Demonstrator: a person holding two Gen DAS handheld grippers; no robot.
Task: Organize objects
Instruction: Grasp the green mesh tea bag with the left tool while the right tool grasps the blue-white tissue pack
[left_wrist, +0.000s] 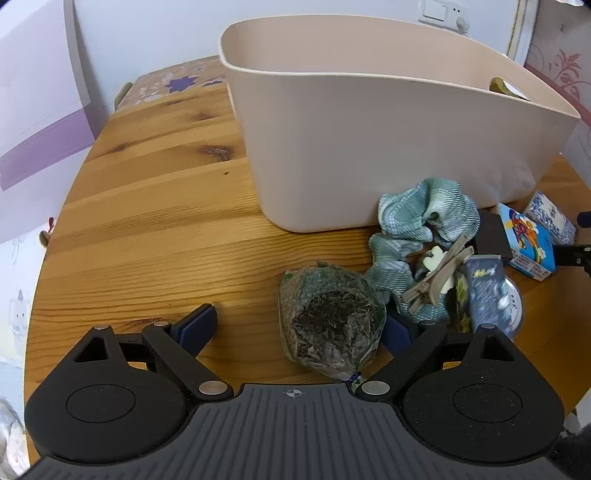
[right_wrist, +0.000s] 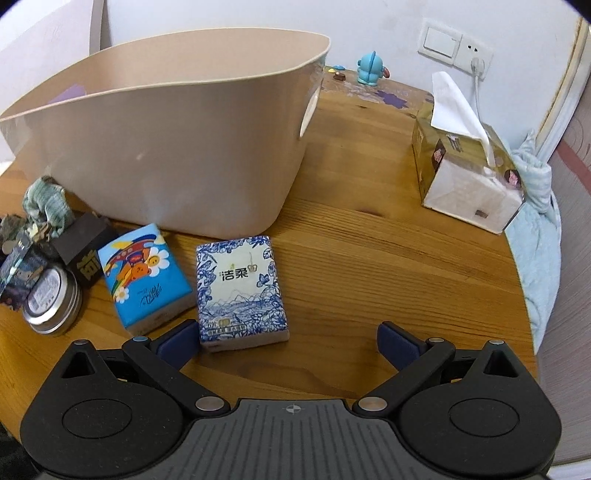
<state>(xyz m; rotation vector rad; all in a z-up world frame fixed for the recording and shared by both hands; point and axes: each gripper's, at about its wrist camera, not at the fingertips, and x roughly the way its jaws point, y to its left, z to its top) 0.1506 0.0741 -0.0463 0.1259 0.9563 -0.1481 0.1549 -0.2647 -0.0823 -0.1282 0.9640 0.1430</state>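
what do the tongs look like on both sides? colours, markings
Left tongs and right tongs look identical: matte black linkage arms with silver pivot pins, dark blue pads, round black housings, a ribbed grey base plate with a small white crosshair mark. No cables or sleeves visible.

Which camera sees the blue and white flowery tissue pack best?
The right wrist view. There the blue and white tissue pack lies flat on the table, close and whole, with its front print readable. The left wrist view catches only a small piece of it at the far right edge, behind the cartoon pack.
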